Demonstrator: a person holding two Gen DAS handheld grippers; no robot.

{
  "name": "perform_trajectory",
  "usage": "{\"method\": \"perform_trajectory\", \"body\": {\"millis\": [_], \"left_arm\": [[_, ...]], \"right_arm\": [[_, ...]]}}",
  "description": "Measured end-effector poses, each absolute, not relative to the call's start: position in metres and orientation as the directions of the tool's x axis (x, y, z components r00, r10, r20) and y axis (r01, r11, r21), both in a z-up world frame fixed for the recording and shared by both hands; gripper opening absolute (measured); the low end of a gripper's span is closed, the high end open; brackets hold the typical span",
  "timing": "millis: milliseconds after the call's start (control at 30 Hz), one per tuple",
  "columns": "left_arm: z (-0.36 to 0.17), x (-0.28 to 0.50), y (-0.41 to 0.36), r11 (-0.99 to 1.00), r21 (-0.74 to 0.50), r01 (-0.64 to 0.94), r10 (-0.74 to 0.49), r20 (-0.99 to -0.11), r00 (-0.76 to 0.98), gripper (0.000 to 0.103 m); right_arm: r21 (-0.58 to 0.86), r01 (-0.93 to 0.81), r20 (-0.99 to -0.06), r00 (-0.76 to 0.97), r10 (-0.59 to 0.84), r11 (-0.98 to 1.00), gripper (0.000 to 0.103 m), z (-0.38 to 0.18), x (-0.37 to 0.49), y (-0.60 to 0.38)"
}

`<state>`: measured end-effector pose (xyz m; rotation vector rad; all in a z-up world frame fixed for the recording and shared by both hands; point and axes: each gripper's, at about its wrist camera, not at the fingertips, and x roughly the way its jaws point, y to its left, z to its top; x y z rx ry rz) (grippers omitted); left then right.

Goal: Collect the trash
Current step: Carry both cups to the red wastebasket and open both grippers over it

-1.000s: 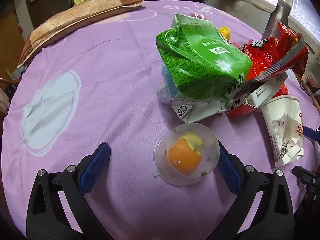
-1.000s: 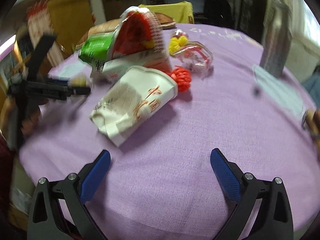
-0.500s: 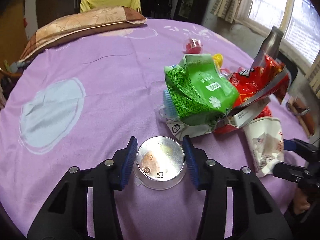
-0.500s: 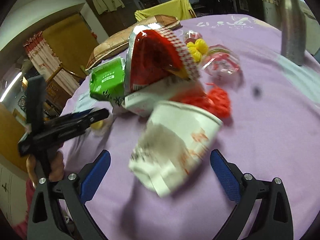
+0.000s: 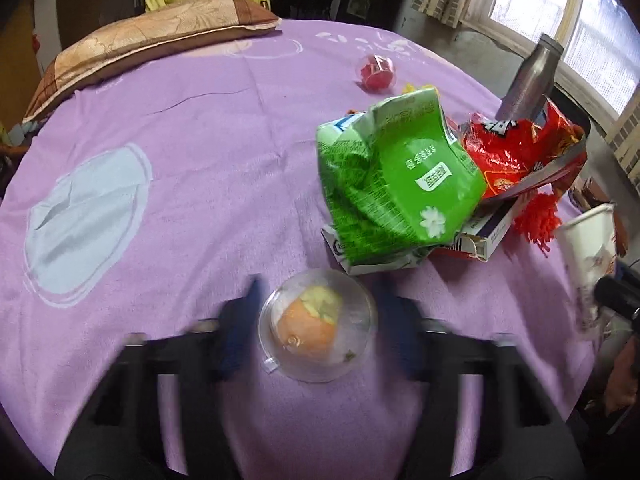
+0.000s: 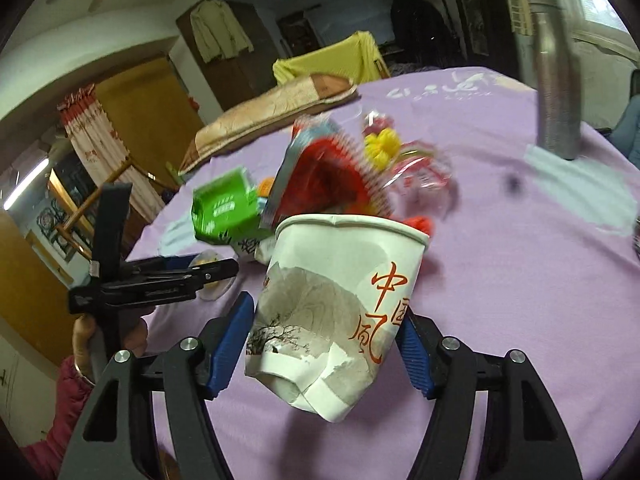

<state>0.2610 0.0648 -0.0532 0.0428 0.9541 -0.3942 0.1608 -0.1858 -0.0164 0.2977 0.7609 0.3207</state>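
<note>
Desk trash: right gripper closing on crumpled paper cup for removal; left gripper opening slightly around clear peel-filled bowl near green wrapper.

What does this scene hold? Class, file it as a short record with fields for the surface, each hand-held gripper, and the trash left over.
surface: round table, purple cloth
left hand-held gripper: jaws opening, astride clear plastic cup holding orange peel
right hand-held gripper: jaws closing on crumpled paper cup
trash left over: green packet, red snack bag
also present: metal bottle, pillow
</note>
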Motion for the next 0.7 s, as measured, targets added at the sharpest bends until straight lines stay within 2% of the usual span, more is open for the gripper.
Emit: {"method": "perform_trajectory", "body": {"millis": [267,333,533,633,700], "left_arm": [[-0.016,0.213,0.083,0.929,-0.225,0.295,-0.364,-0.707,0.607,0.05],[-0.001,0.201,0.082,0.925,-0.228,0.305,-0.375,-0.686,0.624,0.044],[0.033,0.171,0.046,0.903,-0.2,0.38,-0.414,-0.64,0.647,0.044],[0.039,0.163,0.022,0.907,-0.14,0.396,-0.389,-0.638,0.665,0.045],[0.036,0.164,0.019,0.93,-0.105,0.352,-0.335,-0.636,0.695,0.053]], "right_arm": [[0.38,-0.128,-0.548,0.766,0.334,0.916,0.068,0.012,0.115,-0.242],[0.385,-0.108,-0.532,0.785,0.316,0.917,0.068,0.014,0.102,-0.259],[0.385,-0.027,-0.494,0.838,0.23,0.922,0.068,0.021,0.062,-0.309],[0.405,0.011,-0.487,0.849,0.205,0.914,0.068,0.017,0.042,-0.331],[0.419,0.021,-0.482,0.852,0.203,0.908,0.068,0.014,0.032,-0.342]]}}
